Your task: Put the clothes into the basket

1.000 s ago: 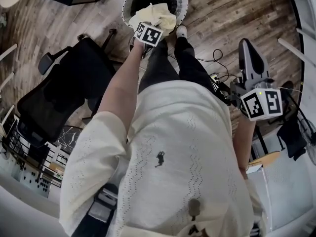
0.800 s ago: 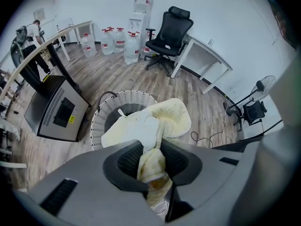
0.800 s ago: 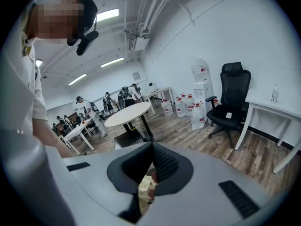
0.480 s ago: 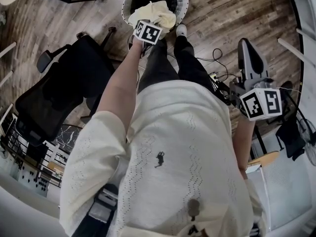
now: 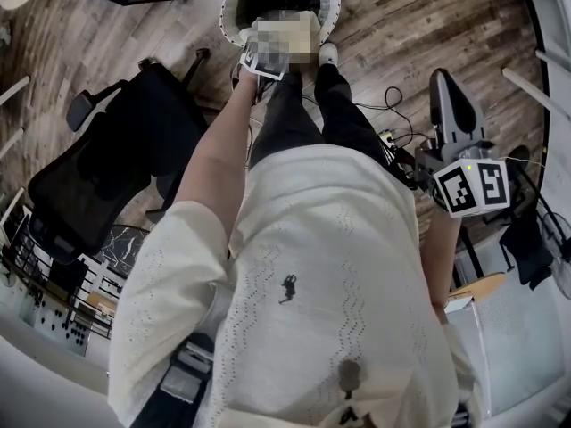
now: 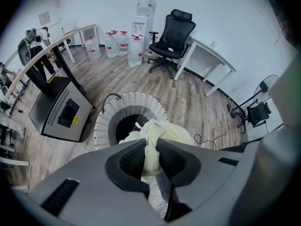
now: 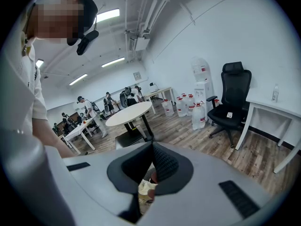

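Left gripper (image 6: 151,144) jaws, just narrowed, pinch cream cloth (image 6: 171,133) at 5 o'clock of basket (image 6: 107,119); should shift toward 11 o'clock before opening; right gripper (image 7: 151,149) jaws closed, empty

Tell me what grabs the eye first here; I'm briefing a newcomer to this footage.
The pale yellow cloth stands out, pinched in the jaws of the left gripper, which have just closed further on it, above the white woven basket on the wooden floor. The right gripper is off to the side, shut and empty.
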